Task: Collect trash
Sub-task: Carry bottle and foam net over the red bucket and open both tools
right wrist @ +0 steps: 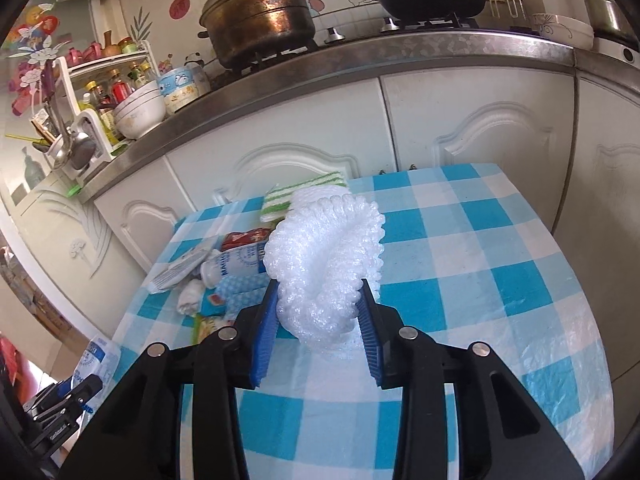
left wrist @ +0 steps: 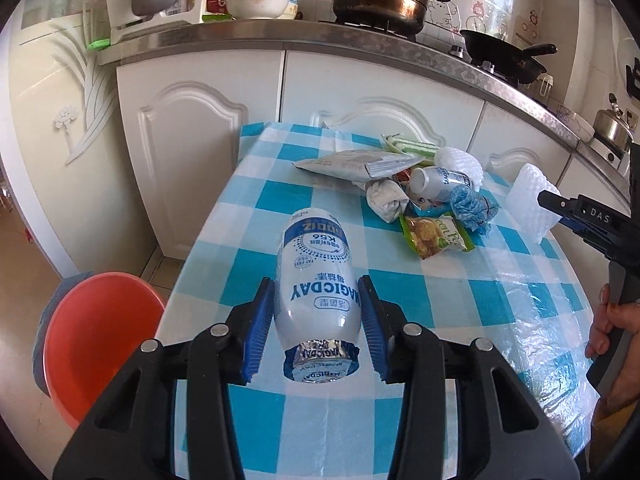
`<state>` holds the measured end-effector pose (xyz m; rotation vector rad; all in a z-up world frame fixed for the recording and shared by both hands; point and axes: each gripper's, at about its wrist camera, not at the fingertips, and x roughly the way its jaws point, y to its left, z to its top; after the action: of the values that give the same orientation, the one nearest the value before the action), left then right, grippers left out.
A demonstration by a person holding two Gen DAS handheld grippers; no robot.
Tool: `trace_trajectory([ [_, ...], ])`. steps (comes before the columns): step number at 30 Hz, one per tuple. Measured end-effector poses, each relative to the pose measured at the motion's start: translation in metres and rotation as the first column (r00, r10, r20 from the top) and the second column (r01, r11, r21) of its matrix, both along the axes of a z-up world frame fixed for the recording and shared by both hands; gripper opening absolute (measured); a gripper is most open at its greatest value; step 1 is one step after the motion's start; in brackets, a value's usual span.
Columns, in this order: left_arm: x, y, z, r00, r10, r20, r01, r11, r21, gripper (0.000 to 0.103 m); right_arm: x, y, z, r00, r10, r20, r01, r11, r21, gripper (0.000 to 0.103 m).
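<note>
A white drink bottle sits clamped between the left gripper jaws above the checkered worktop, a white foam net pinched in the right gripper jaws, leftover trash pile far behind, orange basin left.

A: The worktop wears a cloth checked in blue, pale blue and white. The bottle is white with blue lettering and a silver foil mouth. The tongs are black with blue pads.

B: The foam net is white. The basin is orange-red. The cabinet doors are cream, and the pot is tarnished brown.
</note>
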<state>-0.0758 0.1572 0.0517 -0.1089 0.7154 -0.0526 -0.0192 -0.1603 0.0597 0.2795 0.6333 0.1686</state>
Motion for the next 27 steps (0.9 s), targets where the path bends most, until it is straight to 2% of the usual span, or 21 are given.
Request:
trace_trajectory([
  [6,-0.018,0.029,0.011,0.997,0.063,0.034,-0.064,0.998,0.02,0.044,-0.023,0.052,0.017,0.99,0.135,0.03,-0.135,0.991,-0.001,0.039],
  [12,-0.034,0.064,0.017,0.988,0.139,0.062,-0.141,0.989,0.034,0.044,-0.038,0.124,0.032,0.952,0.305,0.039,-0.304,0.952,-0.022,0.039],
  [15,-0.042,0.087,0.016,0.98,0.187,0.064,-0.189,0.981,0.032,0.044,-0.045,0.164,0.034,0.919,0.392,0.031,-0.391,0.92,-0.041,0.039],
  [20,-0.055,0.126,0.007,0.96,0.274,0.054,-0.276,0.96,0.042,0.044,-0.053,0.233,0.026,0.848,0.53,-0.005,-0.529,0.846,-0.064,0.04],
  [27,-0.068,0.178,-0.018,0.928,0.374,-0.005,-0.373,0.927,0.041,0.044,-0.064,0.324,0.006,0.745,0.662,-0.076,-0.666,0.736,-0.116,0.041],
])
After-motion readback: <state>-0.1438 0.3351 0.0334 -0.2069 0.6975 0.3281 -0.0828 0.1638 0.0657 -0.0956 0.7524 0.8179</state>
